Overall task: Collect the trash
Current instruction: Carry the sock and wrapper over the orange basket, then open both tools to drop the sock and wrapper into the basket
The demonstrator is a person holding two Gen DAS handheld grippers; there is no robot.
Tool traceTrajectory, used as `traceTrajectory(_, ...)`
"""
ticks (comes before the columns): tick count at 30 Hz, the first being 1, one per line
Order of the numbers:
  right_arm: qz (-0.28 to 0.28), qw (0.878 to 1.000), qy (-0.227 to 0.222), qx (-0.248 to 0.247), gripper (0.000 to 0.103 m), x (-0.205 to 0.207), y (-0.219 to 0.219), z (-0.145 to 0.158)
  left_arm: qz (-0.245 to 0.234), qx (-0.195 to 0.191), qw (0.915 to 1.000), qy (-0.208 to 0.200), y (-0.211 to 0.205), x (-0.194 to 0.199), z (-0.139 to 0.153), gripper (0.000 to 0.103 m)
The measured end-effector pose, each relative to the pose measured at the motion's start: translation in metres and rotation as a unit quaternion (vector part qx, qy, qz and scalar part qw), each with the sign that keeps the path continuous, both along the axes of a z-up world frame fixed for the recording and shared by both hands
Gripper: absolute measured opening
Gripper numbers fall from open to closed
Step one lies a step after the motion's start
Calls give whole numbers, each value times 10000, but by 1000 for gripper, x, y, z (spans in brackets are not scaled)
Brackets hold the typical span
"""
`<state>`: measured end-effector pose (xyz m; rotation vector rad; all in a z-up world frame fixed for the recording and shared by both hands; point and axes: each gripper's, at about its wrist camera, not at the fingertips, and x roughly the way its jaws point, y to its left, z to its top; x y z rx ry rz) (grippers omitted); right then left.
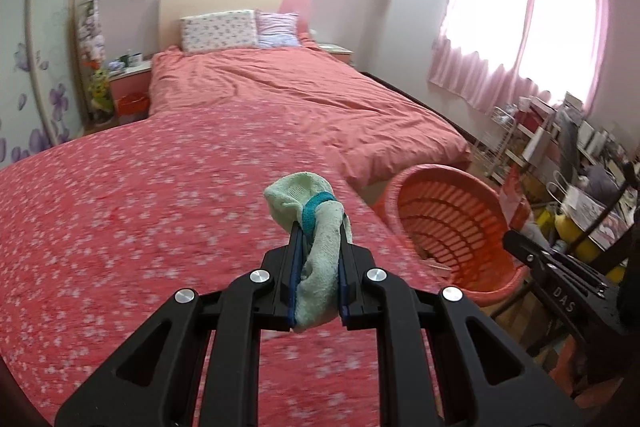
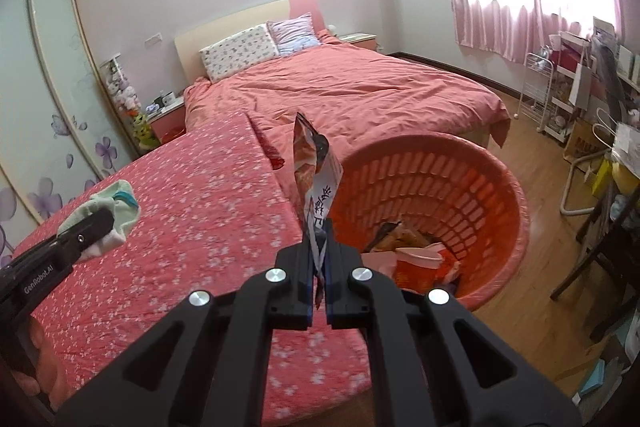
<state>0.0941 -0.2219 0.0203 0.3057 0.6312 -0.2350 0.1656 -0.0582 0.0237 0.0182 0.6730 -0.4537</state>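
Sock was clamped in the left gripper at lower centre of the frame, above the bedspread. Wrapper was pinched in the right gripper, beside the basket at centre right.

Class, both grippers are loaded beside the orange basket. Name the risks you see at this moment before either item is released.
1. The left gripper is shut on a pale green sock with a teal band, which looks like laundry, not trash; it may be binned wrongly.
2. The right gripper pinches only the bottom edge of the tall printed snack wrapper, beside rather than over the orange slatted plastic basket; released here, it may land on the pink floral bedspread.
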Motion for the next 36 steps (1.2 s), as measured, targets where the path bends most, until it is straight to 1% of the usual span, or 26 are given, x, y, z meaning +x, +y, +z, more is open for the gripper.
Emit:
traceTrajectory(3, -96, 9999, -100, 94, 5, -8, -17, -1, -217, -80, 9997, 37, -18, -1, -2, 14)
traceTrajectory(10, -333, 9991, -219, 149, 5, -19, -49, -7, -785, -285, 9965, 10, -61, -7, -7, 14)
traceTrajectory(18, -481, 9982, -296, 207, 5, -19, -74, -19, -1255, -392, 9913, 60, -101, -4, -19, 14)
traceTrajectory(25, -563, 9975, -271, 333, 5, -12, -94, -33, -1472, -362, 9883, 172, -128, 0, -30, 14)
traceTrajectory(36, -553, 9970, -299, 460, 7, 2, -116, -46, -1579, -329, 9862, 377, -148, 12, -44, 15)
